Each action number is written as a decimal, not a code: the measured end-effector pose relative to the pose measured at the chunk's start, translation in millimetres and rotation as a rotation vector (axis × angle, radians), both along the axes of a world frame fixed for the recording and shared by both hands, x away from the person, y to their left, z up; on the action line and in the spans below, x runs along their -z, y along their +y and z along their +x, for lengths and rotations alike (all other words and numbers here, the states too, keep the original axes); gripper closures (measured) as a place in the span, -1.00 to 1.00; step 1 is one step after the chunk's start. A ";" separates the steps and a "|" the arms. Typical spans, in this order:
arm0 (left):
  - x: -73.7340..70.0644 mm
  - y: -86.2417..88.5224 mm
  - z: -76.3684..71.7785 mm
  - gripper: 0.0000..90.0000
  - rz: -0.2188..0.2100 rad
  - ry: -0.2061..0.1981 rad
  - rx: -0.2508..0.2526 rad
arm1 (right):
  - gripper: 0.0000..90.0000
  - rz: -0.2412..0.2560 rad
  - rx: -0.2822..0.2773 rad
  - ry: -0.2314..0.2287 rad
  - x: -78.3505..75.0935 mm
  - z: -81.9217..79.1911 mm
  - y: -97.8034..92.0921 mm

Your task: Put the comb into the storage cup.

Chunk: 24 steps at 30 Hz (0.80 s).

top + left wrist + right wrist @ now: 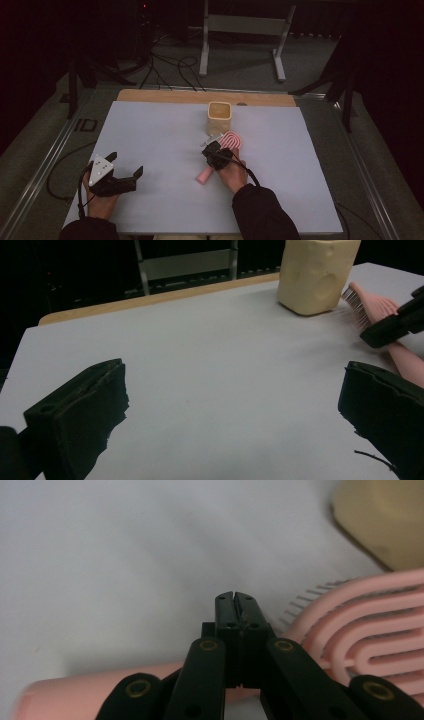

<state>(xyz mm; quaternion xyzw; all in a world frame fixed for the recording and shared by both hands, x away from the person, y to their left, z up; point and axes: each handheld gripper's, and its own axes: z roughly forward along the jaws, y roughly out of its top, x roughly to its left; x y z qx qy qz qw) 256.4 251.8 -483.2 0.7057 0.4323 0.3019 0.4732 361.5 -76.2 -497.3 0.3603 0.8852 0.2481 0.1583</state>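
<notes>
Two grippers: one is set at work on the brush, the other is kept idle at the near left of the table.
Right gripper (216,151): its jaws are seen pressed together in the right gripper view (235,600), laid across the neck of the brush; whether the neck is actually pinched between them or merely lies under them cannot be told.
Brush (231,141): pink, laid flat on the table, head pointed toward the cup, handle end (202,177) toward the person. The head is seen just beside the cup's base, seemingly apart from it. In the right gripper view (360,630) its slotted back is turned up and the bristles point down and sideways.
Why the neck: a hold there would be judged to keep the long handle balanced, so the brush could be tipped upright (probably for dropping into the cup).
Cup (219,117): pale yellow, upright, open mouth up, placed at the far middle of the table, near enough to be reached with a short lift.
Left gripper (126,165): jaws spread wide, nothing held; in its own view (230,405) bare table is seen between them. It is judged to be parked well apart from the brush so the working side is left free.
Table (160,135): a white sheet over a wooden top.
</notes>
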 end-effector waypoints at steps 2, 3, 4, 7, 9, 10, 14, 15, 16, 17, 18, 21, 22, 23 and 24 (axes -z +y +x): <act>0.0 -0.1 0.0 -1.00 0.000 0.000 -0.001 | 1.00 0.002 -0.014 -0.001 -0.5 -4.9 -1.9; 0.2 -0.3 0.1 -1.00 -0.001 0.000 0.000 | 1.00 0.004 -0.022 0.001 -0.6 -7.4 -3.5; 0.4 -0.6 0.1 -1.00 -0.001 0.002 -0.001 | 1.00 0.002 -0.027 0.003 -0.1 -9.8 -4.7; 0.5 -1.6 0.1 -1.00 0.004 0.002 0.003 | 1.00 0.011 -0.042 0.021 0.6 -15.2 -9.3; 0.4 -1.7 0.1 -1.00 0.002 0.003 0.003 | 1.00 0.011 -0.052 0.028 0.6 -18.3 -13.3; 0.5 -1.6 0.2 -1.00 0.003 0.003 0.002 | 1.00 0.014 -0.053 0.029 0.4 -19.7 -16.0; 0.8 -2.0 0.2 -1.00 0.002 0.004 0.003 | 1.00 0.021 -0.050 0.034 -1.1 -24.9 -28.1; 0.8 -2.1 0.2 -1.00 0.002 0.004 0.003 | 1.00 0.022 -0.048 0.036 -1.7 -26.2 -31.0; 0.8 -2.2 0.3 -1.00 0.003 0.004 0.004 | 1.00 0.021 -0.049 0.037 -2.7 -27.2 -34.4; 1.1 -2.5 0.4 -1.00 0.004 0.006 0.004 | 1.00 0.021 -0.047 0.035 -3.4 -28.0 -37.3; 1.1 -2.7 0.5 -1.00 0.007 0.008 0.004 | 1.00 0.022 -0.044 0.039 -4.2 -28.8 -40.0; 1.2 -3.3 0.5 -1.00 0.008 0.007 0.006 | 1.00 0.028 -0.034 0.039 -6.3 -30.2 -48.3; 1.2 -3.4 0.6 -1.00 0.007 0.007 0.006 | 1.00 0.031 -0.029 0.038 -6.4 -30.4 -50.9; 1.3 -3.6 0.6 -1.00 0.007 0.007 0.006 | 1.00 0.036 -0.028 0.039 -6.6 -30.5 -53.6; 1.3 -3.6 0.6 -1.00 0.007 0.007 0.006 | 1.00 0.038 -0.022 0.040 -6.6 -30.8 -55.4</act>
